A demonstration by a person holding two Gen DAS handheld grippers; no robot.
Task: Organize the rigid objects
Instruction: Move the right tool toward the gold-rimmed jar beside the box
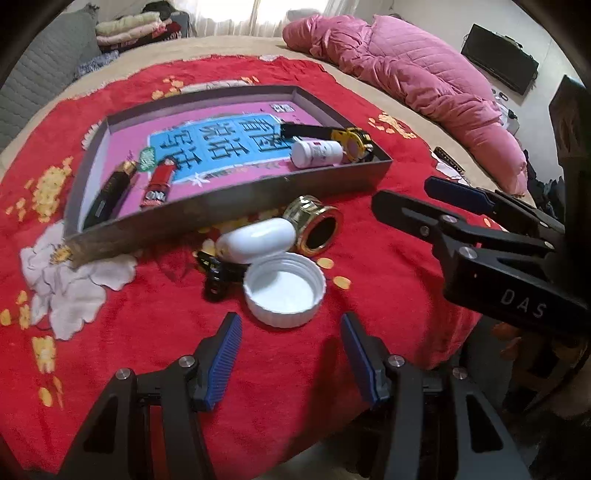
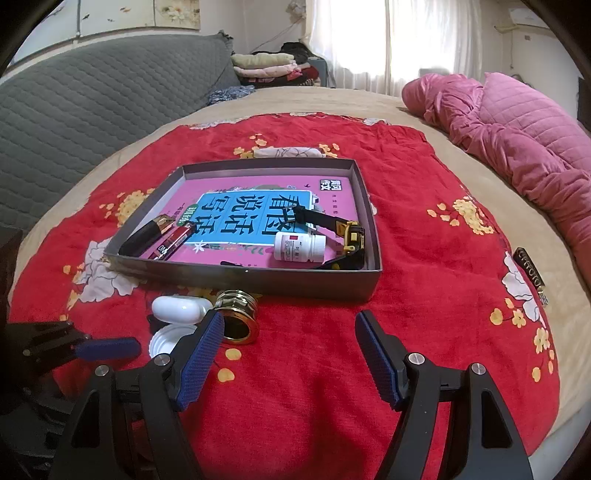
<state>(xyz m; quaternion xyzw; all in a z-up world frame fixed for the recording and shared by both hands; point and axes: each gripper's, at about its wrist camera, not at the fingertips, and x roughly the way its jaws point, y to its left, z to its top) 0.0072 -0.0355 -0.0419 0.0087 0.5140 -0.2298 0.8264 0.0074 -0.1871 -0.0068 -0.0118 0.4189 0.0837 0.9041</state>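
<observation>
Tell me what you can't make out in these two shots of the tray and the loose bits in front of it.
- Small black object: left wrist view, half hidden under white case and white lid; identity unclear.
- White lid: right wrist view, mostly behind gripper finger.
- Bottle label: too small to read.

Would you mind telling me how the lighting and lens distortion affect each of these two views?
Left wrist view: the window is blown out, the tray front wall bows strongly, and the corners are black. Right wrist view: the window glares white, the tray looks straighter, and the red cloth is evenly lit and sharp.
</observation>
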